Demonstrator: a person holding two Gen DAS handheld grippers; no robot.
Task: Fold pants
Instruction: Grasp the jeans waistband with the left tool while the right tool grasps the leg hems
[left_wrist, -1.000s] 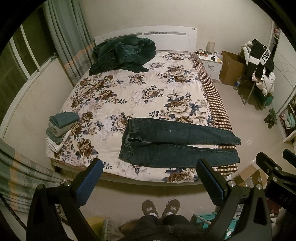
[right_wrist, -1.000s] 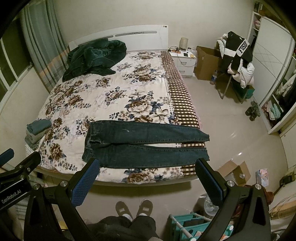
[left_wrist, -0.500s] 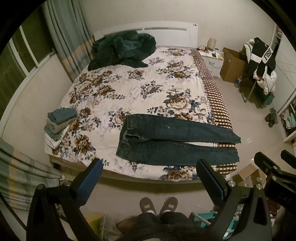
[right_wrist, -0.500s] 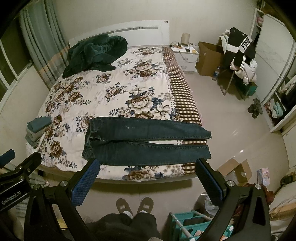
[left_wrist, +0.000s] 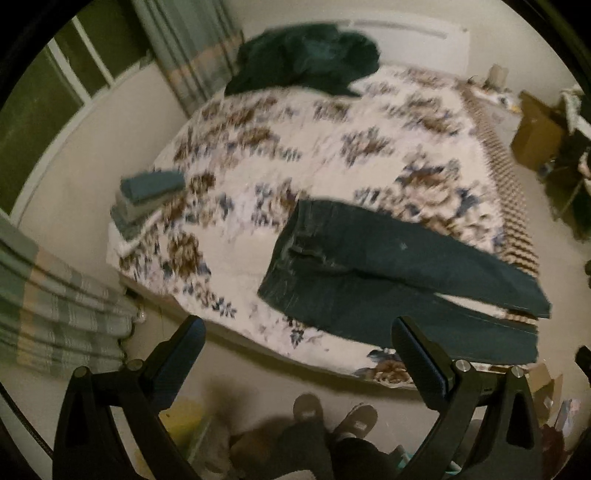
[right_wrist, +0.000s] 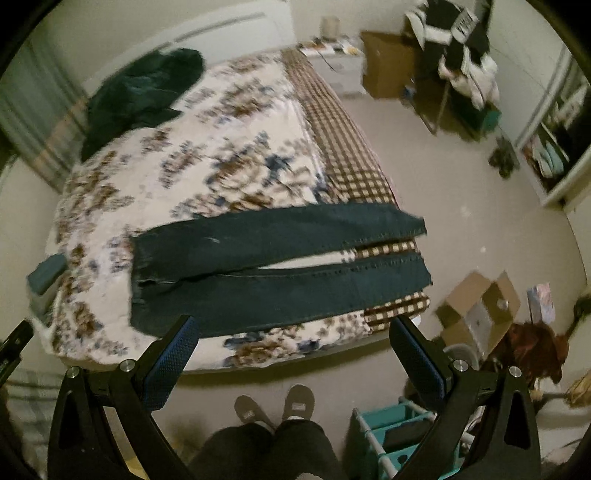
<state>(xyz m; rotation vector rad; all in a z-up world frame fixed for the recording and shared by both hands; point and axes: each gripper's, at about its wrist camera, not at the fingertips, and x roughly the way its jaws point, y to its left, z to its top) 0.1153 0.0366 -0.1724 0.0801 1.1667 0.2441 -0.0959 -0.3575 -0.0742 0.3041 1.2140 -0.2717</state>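
Observation:
Dark blue jeans lie flat across the near end of a floral bedspread, waistband to the left, both legs running right to the bed's edge. They also show in the right wrist view. My left gripper is open and empty, held in the air in front of the bed's near edge, closest to the waistband end. My right gripper is open and empty, in front of the near leg. Both views are motion-blurred.
A stack of folded clothes sits at the bed's left edge. A dark green blanket is heaped by the headboard. A cardboard box and a teal basket stand on the floor to the right. The person's feet are below.
Both grippers have moved closer to the bed and swung apart: the left view turned left toward the waistband, the right view turned right toward the leg ends. Jeans have not moved.

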